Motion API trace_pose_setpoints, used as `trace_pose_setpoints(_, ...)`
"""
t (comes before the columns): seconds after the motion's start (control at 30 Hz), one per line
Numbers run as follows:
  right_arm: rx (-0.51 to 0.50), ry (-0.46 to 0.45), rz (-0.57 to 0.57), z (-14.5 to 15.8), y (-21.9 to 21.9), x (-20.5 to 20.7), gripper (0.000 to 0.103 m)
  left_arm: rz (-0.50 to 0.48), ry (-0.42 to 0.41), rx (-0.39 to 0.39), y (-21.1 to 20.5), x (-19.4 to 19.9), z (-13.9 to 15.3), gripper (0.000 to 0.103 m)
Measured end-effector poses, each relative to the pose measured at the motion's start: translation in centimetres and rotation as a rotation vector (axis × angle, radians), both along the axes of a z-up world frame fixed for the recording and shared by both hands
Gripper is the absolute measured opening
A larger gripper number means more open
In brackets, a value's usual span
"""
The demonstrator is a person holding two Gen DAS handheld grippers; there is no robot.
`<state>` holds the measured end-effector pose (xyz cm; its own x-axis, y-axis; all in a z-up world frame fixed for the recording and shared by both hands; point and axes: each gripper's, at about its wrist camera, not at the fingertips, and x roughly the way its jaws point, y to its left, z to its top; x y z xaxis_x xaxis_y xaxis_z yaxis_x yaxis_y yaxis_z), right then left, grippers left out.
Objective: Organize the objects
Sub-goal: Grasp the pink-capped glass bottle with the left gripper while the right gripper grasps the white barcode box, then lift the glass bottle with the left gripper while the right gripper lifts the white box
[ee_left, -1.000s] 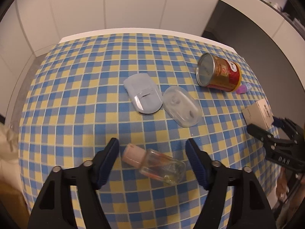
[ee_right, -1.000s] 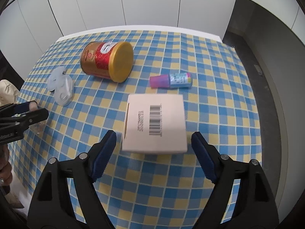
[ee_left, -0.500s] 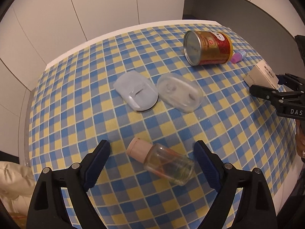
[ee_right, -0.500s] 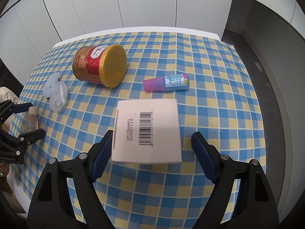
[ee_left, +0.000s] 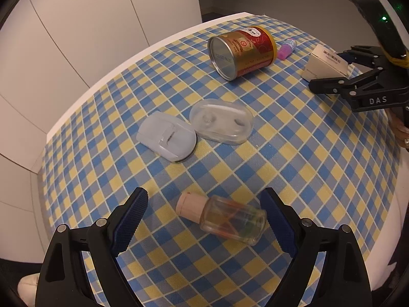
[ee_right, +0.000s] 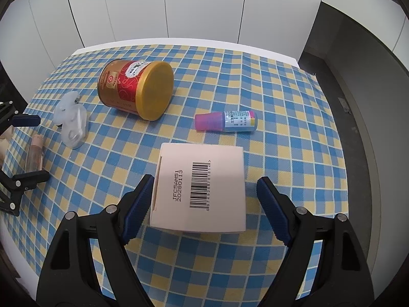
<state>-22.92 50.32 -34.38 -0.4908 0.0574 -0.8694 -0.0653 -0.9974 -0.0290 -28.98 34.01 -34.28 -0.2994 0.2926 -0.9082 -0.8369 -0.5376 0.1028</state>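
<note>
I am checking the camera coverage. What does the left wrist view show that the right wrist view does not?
Only the left wrist view: the can's open silver end and a person's hand behind the right gripper.
Only the right wrist view: the can's gold lid and the white cardboard box's barcode.
Both: the red and gold can, the glass bottle with a pink cap, the two translucent plastic cases.

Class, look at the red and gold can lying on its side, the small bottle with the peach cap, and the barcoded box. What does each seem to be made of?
Can: apparently metal, with a shiny silver base and a glossy printed wall. Small bottle: clear glass or hard plastic, since liquid shows through; its cap looks like matte plastic. Box: matte pale cardboard, with folded edges and a printed barcode.
</note>
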Motion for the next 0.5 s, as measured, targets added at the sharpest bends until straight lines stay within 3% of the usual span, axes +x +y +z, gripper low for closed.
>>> trace_pose_setpoints(0.07, -0.001, 0.002, 0.000, -0.1, 0.0, 0.0, 0.083, 0.015, -0.019, 0.027, -2.1, -1.3, -0.1, 0.085)
trace_pose_setpoints(0.13, -0.005, 0.003, 0.005, -0.2, 0.1, -0.1, 0.080, 0.034, -0.068, 0.084, -3.6, -2.5, -0.4, 0.065)
trace_pose_setpoints(0.17, -0.006, 0.008, 0.009, -0.3, 0.5, 0.0, 0.064, 0.057, -0.071, 0.094, -4.2, -3.1, -0.6, 0.064)
trace_pose_setpoints(0.2, -0.005, 0.009, 0.013, -0.3, 0.4, 0.0, 0.055, 0.108, -0.059, 0.090, -4.5, -3.6, -0.7, 0.064)
trace_pose_setpoints(0.5, -0.005, 0.004, 0.004, 0.2, 0.1, 0.2, 0.054, 0.367, -0.053, 0.051, -5.0, -5.2, 0.0, 0.064)
